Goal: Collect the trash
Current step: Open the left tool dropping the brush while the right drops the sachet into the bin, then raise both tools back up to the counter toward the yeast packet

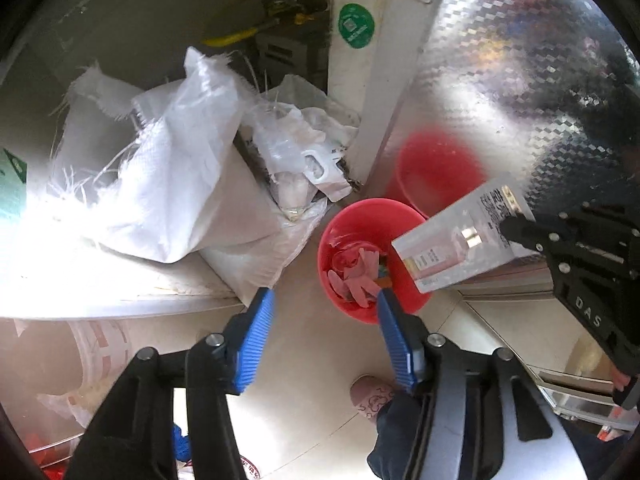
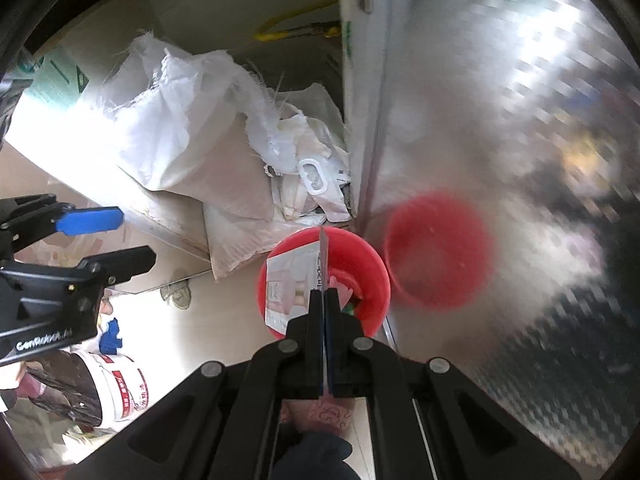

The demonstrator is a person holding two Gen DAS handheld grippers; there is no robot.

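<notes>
A red bin (image 1: pixel 404 220) stands on the floor with pink wrappers (image 1: pixel 360 272) and other scraps inside. My left gripper (image 1: pixel 326 300) is open and empty, just above the bin's near rim. My right gripper (image 2: pixel 324 296) is shut on a flat white carton (image 2: pixel 288 284) and holds it edge-on over the bin (image 2: pixel 360 252). In the left wrist view the carton (image 1: pixel 460 240) hangs over the bin's right side with the right gripper's black fingers (image 1: pixel 532 236) clamped on it. The left gripper (image 2: pixel 132 240) shows at the left of the right wrist view.
White woven sacks (image 1: pixel 180 168) and crumpled plastic bags (image 1: pixel 304 152) lie on a low ledge left of the bin. A shiny metal panel (image 1: pixel 500 60) stands right of it and mirrors the bin. A white bucket (image 2: pixel 120 388) and a slippered foot (image 1: pixel 370 396) are on the tiled floor.
</notes>
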